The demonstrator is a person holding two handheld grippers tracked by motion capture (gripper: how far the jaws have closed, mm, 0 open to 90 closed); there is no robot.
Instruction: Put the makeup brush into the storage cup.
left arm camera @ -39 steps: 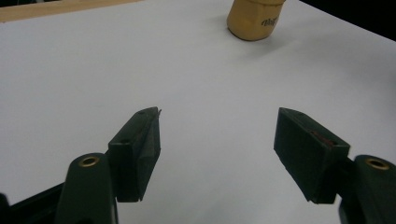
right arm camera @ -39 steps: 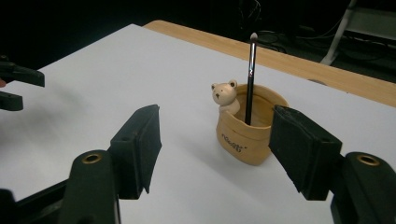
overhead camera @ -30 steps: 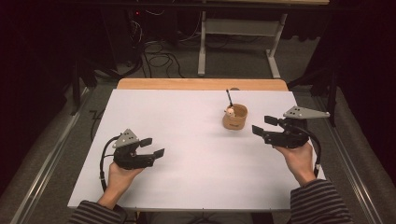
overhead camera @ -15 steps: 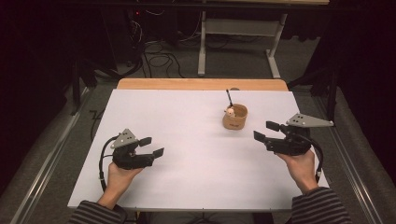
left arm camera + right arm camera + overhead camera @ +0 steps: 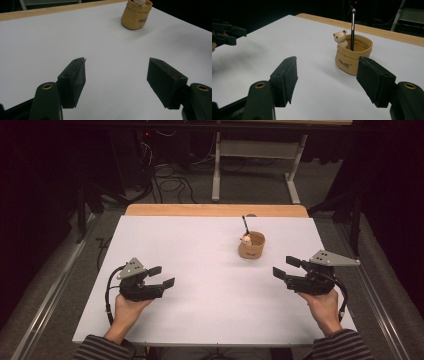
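Showing a bear figure [image 5: 340, 37] on the pot [image 5: 353, 54], both grippers' fingers [image 5: 284, 79] released.

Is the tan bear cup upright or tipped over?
Upright: the cup stands on its base on the white table, mouth upward, with a dark brush standing in it.

On my desk [image 5: 165, 240], toward the far right, stands a tan pot [image 5: 251, 246] shaped like a soft sack, upright, with small lettering on its side. A little bear figure [image 5: 340, 37] peeks over its rim, and a thin dark brush [image 5: 352, 27] stands inside it.
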